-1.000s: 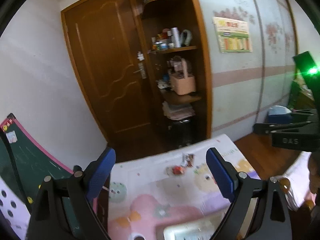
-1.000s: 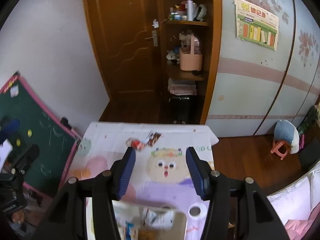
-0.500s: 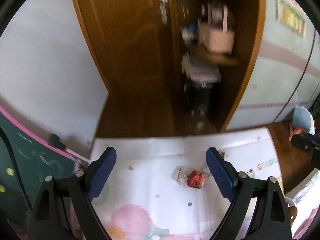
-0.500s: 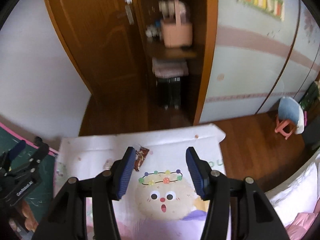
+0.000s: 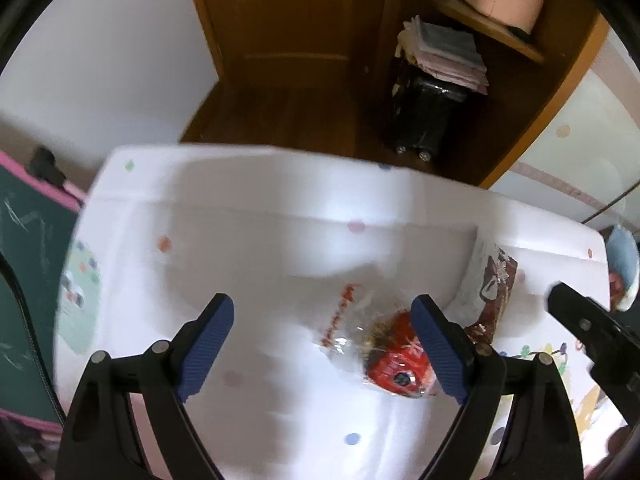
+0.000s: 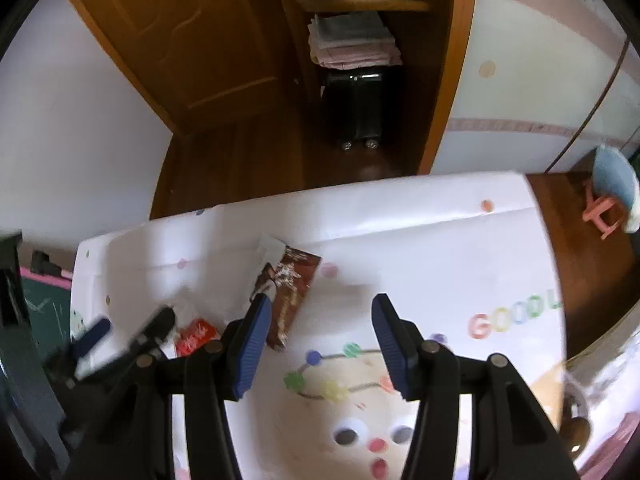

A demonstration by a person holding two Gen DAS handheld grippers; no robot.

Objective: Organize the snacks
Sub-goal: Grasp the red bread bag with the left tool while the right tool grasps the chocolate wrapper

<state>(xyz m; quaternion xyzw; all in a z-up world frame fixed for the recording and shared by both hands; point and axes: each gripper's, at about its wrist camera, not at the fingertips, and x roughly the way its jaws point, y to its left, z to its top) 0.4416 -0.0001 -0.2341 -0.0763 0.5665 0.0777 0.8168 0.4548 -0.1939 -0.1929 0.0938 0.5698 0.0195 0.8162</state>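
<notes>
In the left wrist view the red snack packet (image 5: 394, 360) lay low and right of centre on the bench (image 5: 248, 240), just inside the right finger of the left hand-held gripper (image 5: 324, 344), whose jaws stood wide and empty. The brown snack wrapper (image 6: 290, 292) ran lengthwise up from the left finger of the right hand-held gripper (image 6: 320, 344), also wide, holding nothing. The left looked nearer the red packet.
</notes>
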